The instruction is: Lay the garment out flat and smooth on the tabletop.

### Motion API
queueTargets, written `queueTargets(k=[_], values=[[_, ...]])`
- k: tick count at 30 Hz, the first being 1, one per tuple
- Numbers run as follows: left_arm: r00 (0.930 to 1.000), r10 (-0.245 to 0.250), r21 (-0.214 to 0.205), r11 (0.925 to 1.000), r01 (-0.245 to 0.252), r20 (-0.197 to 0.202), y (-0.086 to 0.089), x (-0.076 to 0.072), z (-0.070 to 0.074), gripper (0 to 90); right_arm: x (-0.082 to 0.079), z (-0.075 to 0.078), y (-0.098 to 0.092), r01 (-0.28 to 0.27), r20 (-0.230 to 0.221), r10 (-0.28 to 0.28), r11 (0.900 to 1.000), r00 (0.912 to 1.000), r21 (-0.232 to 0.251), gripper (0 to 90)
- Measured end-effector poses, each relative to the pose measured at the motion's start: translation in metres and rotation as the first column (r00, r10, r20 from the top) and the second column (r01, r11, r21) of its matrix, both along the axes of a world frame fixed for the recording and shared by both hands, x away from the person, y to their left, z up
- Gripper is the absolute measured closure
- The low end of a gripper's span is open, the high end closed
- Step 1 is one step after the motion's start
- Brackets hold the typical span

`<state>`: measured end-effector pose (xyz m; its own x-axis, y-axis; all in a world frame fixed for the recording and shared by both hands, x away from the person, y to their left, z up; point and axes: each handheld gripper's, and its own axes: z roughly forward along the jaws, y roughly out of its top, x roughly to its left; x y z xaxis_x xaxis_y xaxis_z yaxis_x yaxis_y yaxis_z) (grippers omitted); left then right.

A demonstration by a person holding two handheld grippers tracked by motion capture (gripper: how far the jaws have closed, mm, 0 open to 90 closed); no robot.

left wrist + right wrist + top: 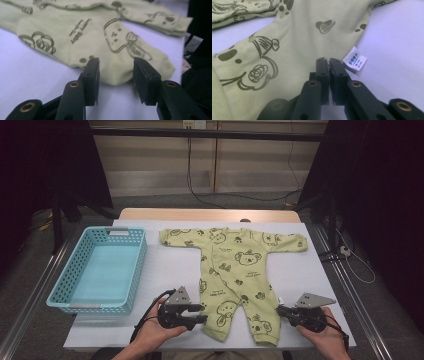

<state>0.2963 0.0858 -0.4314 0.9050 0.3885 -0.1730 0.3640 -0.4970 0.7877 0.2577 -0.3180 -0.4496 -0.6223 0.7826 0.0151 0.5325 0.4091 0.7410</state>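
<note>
Romper (235, 280) flat on worktop (165, 270): left tongs (199, 314) open at one leg cuff, right tongs (281, 310) pinched shut on other leg's edge; next, left must close before lifting.

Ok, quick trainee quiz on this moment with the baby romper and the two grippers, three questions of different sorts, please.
1. True or false: the blue basket already holds the green romper.
2. Multiple choice: the left gripper has its jaws A) clamped on a sleeve, B) apart, either side of a leg cuff, C) inside the basket.
3. Short answer: what small white thing lies beside the right gripper at the romper's edge?

Key
1. False: the romper lies spread flat on the white table.
2. B.
3. A sewn-in care label; the jaws beside it are nearly together at the fabric's edge.
</note>
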Motion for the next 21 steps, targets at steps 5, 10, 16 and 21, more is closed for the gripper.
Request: queueTargets(k=[5, 10, 16, 21], values=[[0.9902, -0.129, -0.045, 0.9903, 0.131, 0.055, 0.004, -0.019, 0.005, 63.3, 0.000, 0.003, -0.001, 0.010, 0.023, -0.011, 0.9994, 0.9997, 0.033, 71.3], [0.9706, -0.239, 0.008, 0.9710, 0.239, 0.029, -0.012, -0.023, -0.006, 68.0, 0.000, 0.005, 0.002, -0.008, 0.038, 0.006, 0.9986, 0.9993, 0.053, 68.3], [0.9672, -0.252, 0.076, 0.9655, 0.249, 0.032, -0.032, -0.017, -0.018, 54.9, -0.002, 0.007, 0.004, -0.016, 0.053, 0.013, 0.9981, 0.9985, 0.059, 67.8], [0.9676, -0.243, 0.105, 0.9663, 0.235, 0.070, -0.037, -0.016, -0.018, 61.0, -0.001, 0.007, 0.005, -0.022, 0.057, 0.019, 0.9980, 0.9982, 0.059, 67.5]])
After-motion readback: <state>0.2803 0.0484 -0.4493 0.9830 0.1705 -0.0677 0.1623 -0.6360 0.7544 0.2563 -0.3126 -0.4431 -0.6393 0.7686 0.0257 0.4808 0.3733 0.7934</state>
